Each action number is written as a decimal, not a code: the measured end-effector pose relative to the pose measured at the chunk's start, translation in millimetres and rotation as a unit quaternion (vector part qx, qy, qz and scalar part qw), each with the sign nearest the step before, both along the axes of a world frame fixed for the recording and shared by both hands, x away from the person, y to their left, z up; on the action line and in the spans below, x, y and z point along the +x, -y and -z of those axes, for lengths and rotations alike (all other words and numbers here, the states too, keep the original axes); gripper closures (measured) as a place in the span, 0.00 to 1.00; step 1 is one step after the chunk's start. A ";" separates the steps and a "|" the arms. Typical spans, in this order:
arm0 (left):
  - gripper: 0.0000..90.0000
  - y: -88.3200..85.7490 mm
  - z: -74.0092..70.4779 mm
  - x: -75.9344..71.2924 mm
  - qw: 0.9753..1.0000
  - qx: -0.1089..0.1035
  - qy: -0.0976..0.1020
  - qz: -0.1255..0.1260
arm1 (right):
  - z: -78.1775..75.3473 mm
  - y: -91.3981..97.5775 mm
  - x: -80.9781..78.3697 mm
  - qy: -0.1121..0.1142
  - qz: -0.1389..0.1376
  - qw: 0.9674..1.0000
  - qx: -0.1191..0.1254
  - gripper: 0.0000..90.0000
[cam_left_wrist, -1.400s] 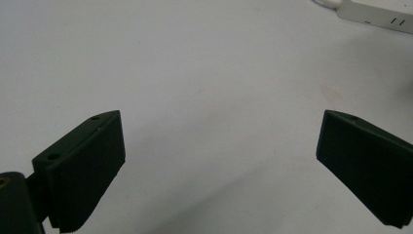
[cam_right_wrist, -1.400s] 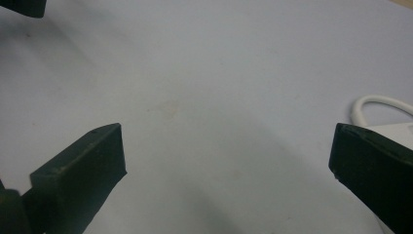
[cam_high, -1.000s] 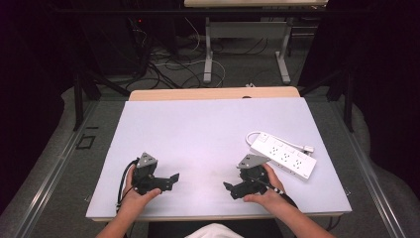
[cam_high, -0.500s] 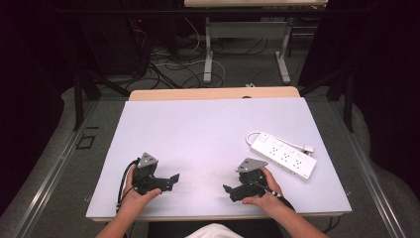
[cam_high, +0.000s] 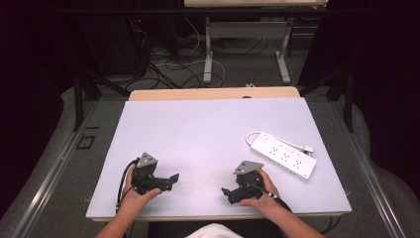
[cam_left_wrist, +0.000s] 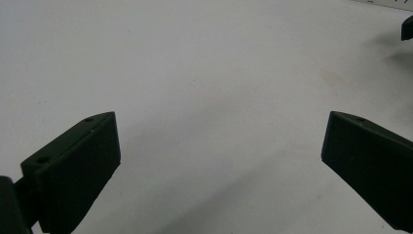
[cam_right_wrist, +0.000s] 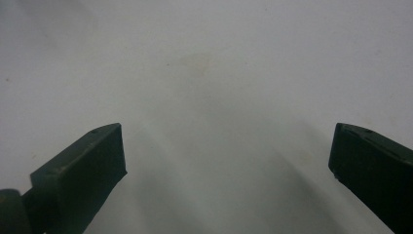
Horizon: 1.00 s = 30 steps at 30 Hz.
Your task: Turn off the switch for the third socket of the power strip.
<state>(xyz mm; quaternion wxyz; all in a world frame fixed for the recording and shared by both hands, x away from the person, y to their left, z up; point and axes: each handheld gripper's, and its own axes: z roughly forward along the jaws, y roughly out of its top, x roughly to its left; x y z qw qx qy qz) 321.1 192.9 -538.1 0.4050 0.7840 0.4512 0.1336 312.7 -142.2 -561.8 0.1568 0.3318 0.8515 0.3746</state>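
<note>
Grippers [cam_high: 200,184] on table [cam_high: 198,129], jaws apart, power strip [cam_high: 283,155] nearby

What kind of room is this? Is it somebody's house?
Probably not a house: it looks like a lab or workshop. A person holds the left gripper and the right gripper over a plain white table with a power strip, and loose cables lie on the floor behind.
</note>
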 end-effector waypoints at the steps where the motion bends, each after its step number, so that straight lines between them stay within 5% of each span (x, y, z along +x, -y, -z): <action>1: 0.01 -0.1 0.0 0.0 1.000 0.000 -0.001 -0.001 | 0.3 -0.8 -0.5 -0.001 0.001 1.000 -0.002 0.00; 30: 0.01 -1.3 0.1 1.3 1.000 0.004 -0.002 0.000 | 2.1 -4.1 -1.8 -0.011 0.000 1.000 -0.010 0.00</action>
